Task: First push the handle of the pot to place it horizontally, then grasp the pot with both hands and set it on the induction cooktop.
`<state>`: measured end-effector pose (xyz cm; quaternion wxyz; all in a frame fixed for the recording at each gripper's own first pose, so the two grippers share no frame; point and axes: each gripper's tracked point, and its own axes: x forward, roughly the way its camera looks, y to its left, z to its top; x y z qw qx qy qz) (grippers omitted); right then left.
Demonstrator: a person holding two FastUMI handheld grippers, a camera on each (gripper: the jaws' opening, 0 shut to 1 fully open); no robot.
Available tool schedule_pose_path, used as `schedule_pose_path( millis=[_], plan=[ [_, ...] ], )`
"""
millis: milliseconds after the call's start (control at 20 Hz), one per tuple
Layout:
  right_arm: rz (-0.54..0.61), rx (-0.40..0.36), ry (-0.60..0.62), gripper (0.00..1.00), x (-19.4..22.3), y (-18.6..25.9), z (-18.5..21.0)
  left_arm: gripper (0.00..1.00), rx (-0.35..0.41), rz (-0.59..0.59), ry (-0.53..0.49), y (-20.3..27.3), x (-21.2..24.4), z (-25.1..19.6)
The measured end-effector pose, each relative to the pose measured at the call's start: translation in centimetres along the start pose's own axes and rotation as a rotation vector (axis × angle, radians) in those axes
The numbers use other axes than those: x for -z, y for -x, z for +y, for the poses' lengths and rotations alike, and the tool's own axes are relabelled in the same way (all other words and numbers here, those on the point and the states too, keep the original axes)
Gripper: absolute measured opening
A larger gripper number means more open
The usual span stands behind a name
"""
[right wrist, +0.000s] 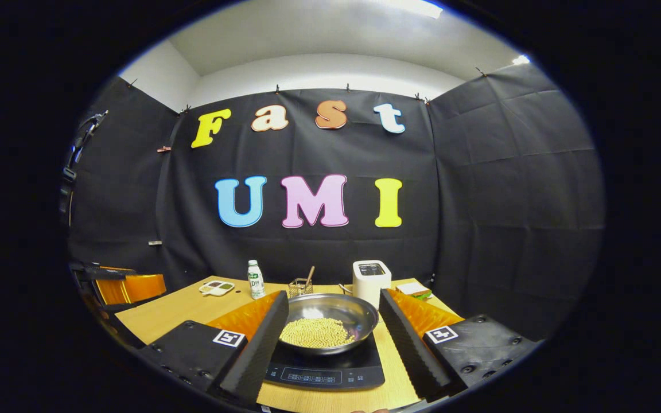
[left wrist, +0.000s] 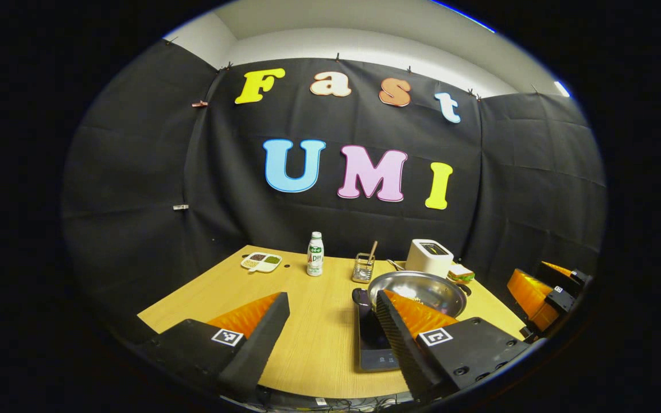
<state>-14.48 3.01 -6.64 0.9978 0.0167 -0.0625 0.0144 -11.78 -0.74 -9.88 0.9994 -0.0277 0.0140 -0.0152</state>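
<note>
Pot: the steel pot (right wrist: 330, 321) sat on the induction cooktop (right wrist: 325, 367), near the table's (right wrist: 158, 315) front edge, with a heap of pale beans in its bowl.
Handle: in the left gripper view a dark stub (left wrist: 361, 296) stuck out from the pot's (left wrist: 428, 287) near-left rim, and a thin metal piece rose behind the far rim; I could not tell which was the main handle. In the right gripper view neither was clear, so the long axis could not be read firmly; it seemed to run roughly side to side across the cooktop (left wrist: 373, 344).
Left tongs: the left tongs (left wrist: 330, 327) stood wide open and empty, low over the table, to the left of the pot and apart from it.
Right tongs: the right tongs (right wrist: 330, 338) were also spread open and held nothing, their fingers flanking the pot on either side without pressing on it.
Stage: judging by the pot's seat on the cooktop, the placing looked done, with only the release and retreat to finish.
Doing it well: both tongs should draw back level and straight, clear of the rim, so the pot is not nudged off centre or the beans tipped.
Nearby: a bottle (right wrist: 256, 279), a wire holder (right wrist: 300, 286), a toaster (right wrist: 371, 279) and a divided dish (right wrist: 218, 287) stood behind.
</note>
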Motion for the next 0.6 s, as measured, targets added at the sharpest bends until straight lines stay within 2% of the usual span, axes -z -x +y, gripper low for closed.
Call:
schedule_pose_path(
  millis=[150,300,600],
  plan=[
    [0.022,-0.005,-0.012,0.98,0.6,0.1,0.3,0.95,0.013,0.014,-0.022,-0.1,0.5,-0.3],
    [0.029,0.006,-0.023,0.98,0.5,-0.4,-0.1,0.95,0.045,0.021,0.018,-0.2,0.6,-0.8],
    [0.031,0.057,-0.033,0.98,0.7,-0.7,-1.2,0.95,0.033,0.062,0.041,-0.9,1.5,0.3]
  ],
)
